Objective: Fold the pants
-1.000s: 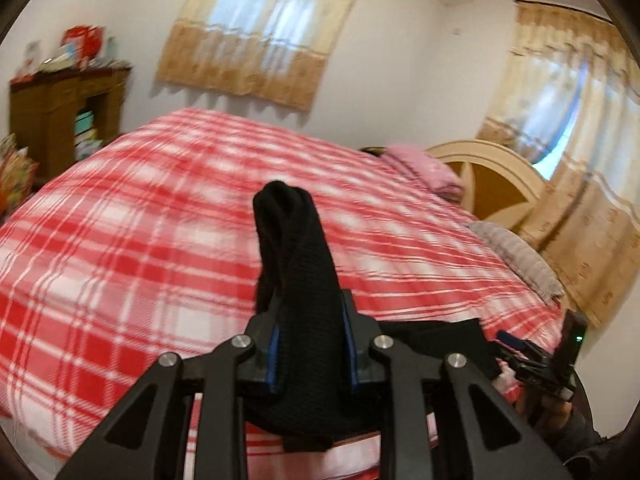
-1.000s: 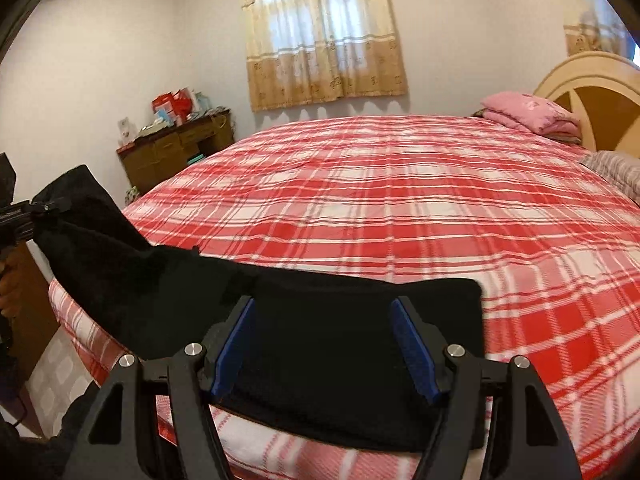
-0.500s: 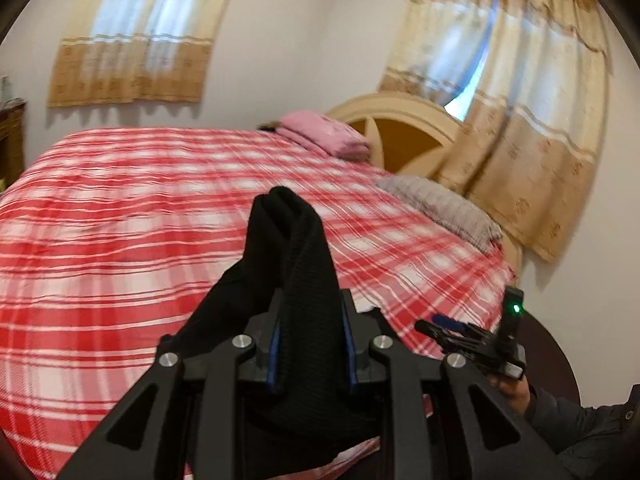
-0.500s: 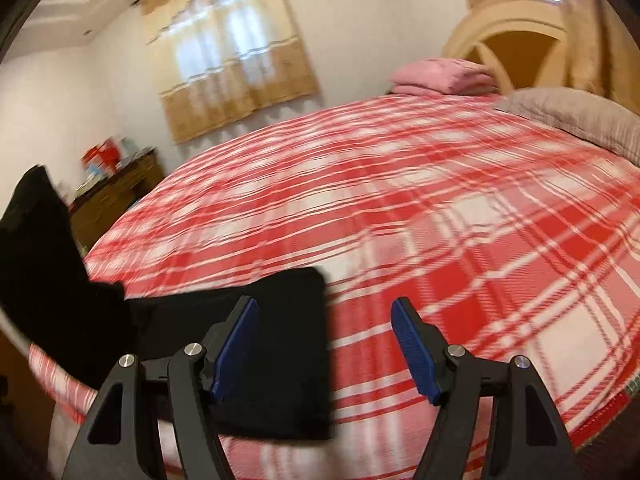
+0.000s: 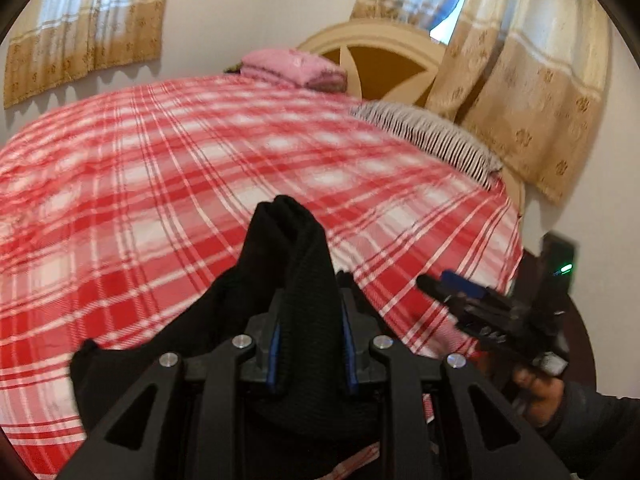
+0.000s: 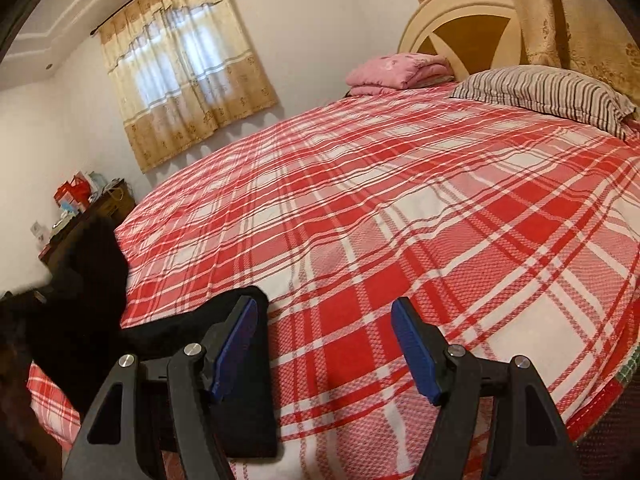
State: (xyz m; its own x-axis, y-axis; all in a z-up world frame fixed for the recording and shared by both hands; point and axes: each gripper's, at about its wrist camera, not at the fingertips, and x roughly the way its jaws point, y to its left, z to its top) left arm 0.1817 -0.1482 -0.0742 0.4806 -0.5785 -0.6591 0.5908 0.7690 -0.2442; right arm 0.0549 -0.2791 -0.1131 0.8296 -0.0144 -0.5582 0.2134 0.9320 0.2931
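The black pants [image 5: 292,248] are bunched between the jaws of my left gripper [image 5: 308,320], which is shut on them; the cloth trails down to the near bed edge. In the right wrist view the pants [image 6: 240,408] lie at the near left edge of the bed and rise to a lifted end [image 6: 96,264] at the far left. My right gripper [image 6: 326,344] is open and empty, just right of the pants' flat end. It also shows in the left wrist view [image 5: 456,292], held low at the right.
A red and white plaid bedspread [image 6: 400,208] covers the bed. A striped pillow [image 6: 552,88] and a folded pink blanket [image 6: 396,72] lie near the headboard [image 6: 460,20]. A wooden cabinet [image 6: 80,224] stands at the far left. Curtains [image 5: 532,68] hang at the right.
My left gripper has swung rightwards towards the right gripper, carrying the pants end. My right gripper has moved right off the pants, which now lie at its left finger.
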